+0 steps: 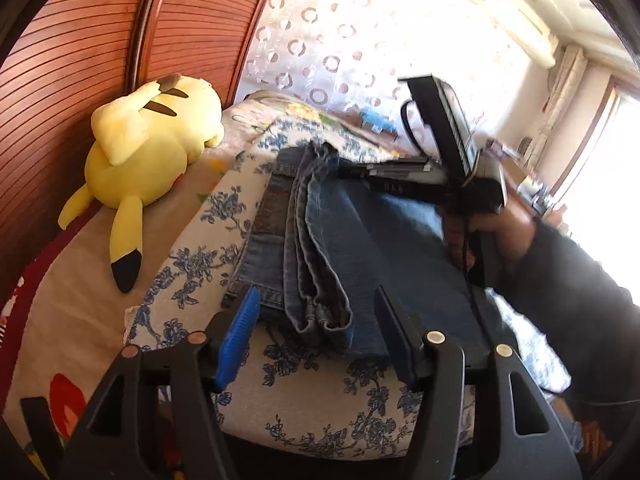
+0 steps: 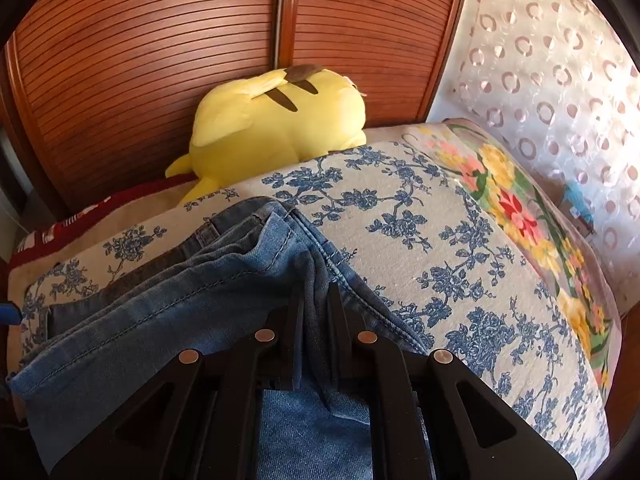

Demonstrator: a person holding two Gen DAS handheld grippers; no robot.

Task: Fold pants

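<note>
Blue jeans [image 1: 320, 236] lie folded on a blue-flowered cloth [image 1: 304, 412] on the bed, with the leg hems [image 1: 324, 320] on top at the near end. My left gripper [image 1: 316, 312] is open, its fingers either side of the near edge of the jeans. My right gripper [image 2: 316, 300] is shut on a fold of the jeans [image 2: 192, 280] at their far edge. It also shows in the left wrist view [image 1: 348, 170], held by a hand in a dark sleeve.
A yellow plush toy [image 1: 148, 156] lies on the bed by the wooden slatted wardrobe doors [image 1: 76, 72]; it also shows in the right wrist view [image 2: 276, 120]. A flowered bedspread [image 2: 520, 208] and a circle-patterned curtain [image 2: 560, 100] lie to the right.
</note>
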